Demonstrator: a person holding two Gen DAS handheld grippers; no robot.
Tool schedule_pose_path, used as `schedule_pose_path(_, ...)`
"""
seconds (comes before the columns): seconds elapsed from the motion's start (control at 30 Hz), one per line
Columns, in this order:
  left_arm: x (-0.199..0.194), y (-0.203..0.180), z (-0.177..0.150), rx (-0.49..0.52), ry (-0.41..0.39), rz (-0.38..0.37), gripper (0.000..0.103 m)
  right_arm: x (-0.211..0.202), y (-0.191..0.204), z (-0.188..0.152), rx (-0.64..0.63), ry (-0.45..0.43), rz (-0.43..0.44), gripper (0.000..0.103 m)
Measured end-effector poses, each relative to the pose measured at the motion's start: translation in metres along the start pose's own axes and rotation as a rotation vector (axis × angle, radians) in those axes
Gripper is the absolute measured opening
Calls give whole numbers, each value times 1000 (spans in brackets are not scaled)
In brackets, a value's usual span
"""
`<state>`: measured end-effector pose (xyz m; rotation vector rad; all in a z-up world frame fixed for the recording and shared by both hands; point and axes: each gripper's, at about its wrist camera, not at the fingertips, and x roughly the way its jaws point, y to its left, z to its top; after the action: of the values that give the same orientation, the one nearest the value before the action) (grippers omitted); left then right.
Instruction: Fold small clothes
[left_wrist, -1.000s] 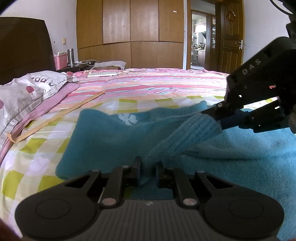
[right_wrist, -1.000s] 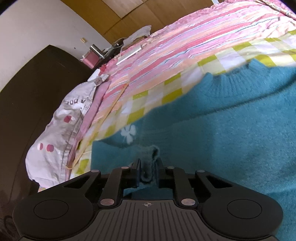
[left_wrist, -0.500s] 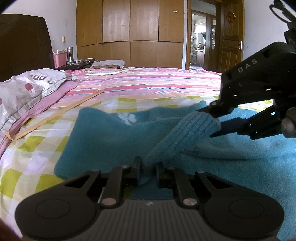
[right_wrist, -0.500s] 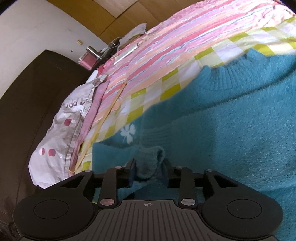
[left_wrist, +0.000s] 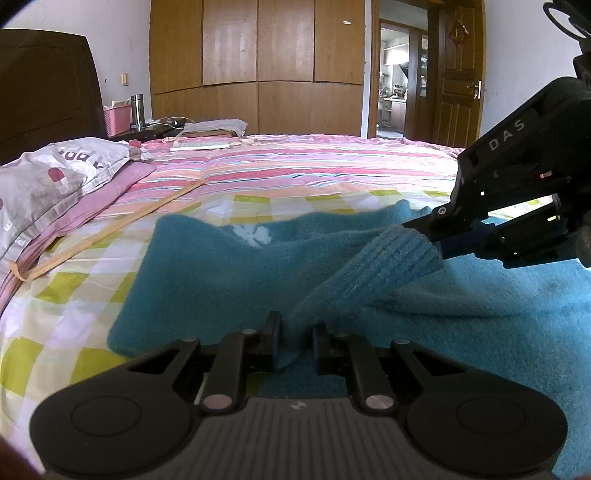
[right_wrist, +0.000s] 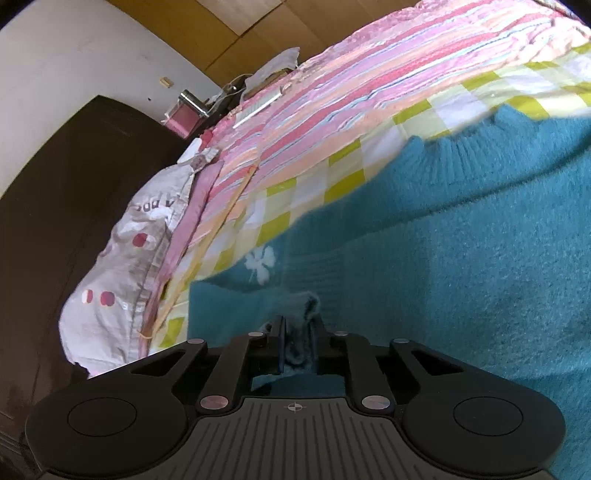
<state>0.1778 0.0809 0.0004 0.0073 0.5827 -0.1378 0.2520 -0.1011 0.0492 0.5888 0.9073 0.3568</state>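
Observation:
A teal knitted sweater (left_wrist: 207, 266) with a white clover motif (left_wrist: 255, 234) lies spread on the checked bedsheet (left_wrist: 74, 325). One sleeve is lifted across the body. My left gripper (left_wrist: 295, 328) is shut on the sleeve's lower part. In the left wrist view my right gripper (left_wrist: 428, 236) comes in from the right and grips the ribbed cuff (left_wrist: 399, 254). In the right wrist view that gripper (right_wrist: 298, 325) has its jaws closing, pads pressed on a bunch of teal cuff (right_wrist: 304, 306). The sweater's body (right_wrist: 461, 258) and neckline (right_wrist: 458, 144) fill the right side.
A grey patterned pillow (left_wrist: 48, 177) rests against a dark headboard (left_wrist: 44, 85) on the left. A thin yellow stick (left_wrist: 110, 229) lies across the sheet. A book (left_wrist: 201, 146) sits at the far bed edge, by a nightstand with a pink basket (left_wrist: 118, 120). Behind stand a wardrobe (left_wrist: 258, 74) and an open doorway (left_wrist: 395, 96).
Half a second ago the right gripper's jaws stood wider around the cuff; now they pinch it again. The left gripper and the sleeve have kept still.

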Motion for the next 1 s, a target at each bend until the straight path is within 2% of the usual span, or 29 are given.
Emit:
schedule_pose_path(0.07, 0, 0, 0, 0, -1, -1, 20, -2, -3, 1, 35, 2, 18, 22)
schedule_pose_path(0.13, 0, 0, 0, 2, -1, -1, 20, -4, -7, 2, 71, 5, 35, 42)
schedule_pose_path(0.27, 0, 1, 0, 1, -1, -2, 20, -8, -11, 3, 102, 4, 64, 50)
schedule_pose_path(0.33, 0, 1, 0, 1, -1, -2, 20, -11, -10, 3, 98, -2, 62, 60)
schedule_pose_path(0.53, 1, 0, 0, -1, 0, -4, 20, -10, -15, 3, 149, 4, 94, 63)
schedule_pose_path(0.67, 1, 0, -1, 1, 0, -5, 20, 3, -10, -1, 164, 43, 92, 63)
schedule_pose_path(0.77, 1, 0, -1, 1, 0, -6, 20, 10, -1, -2, 150, 35, 59, 63)
schedule_pose_path(0.8, 0, 0, -1, 1, 0, -7, 20, 11, 3, -1, 124, 27, 21, 56)
schedule_pose_path(0.83, 1, 0, -1, 1, 1, -7, 21, 13, 6, 0, 99, 24, -6, 39)
schedule_pose_path(0.9, 0, 0, -1, 0, 1, -6, 21, 20, 9, 0, 77, 46, -24, 18)
schedule_pose_path(1.0, 0, 0, -1, 1, 1, -8, 21, 19, 15, -3, -13, 41, -58, 15)
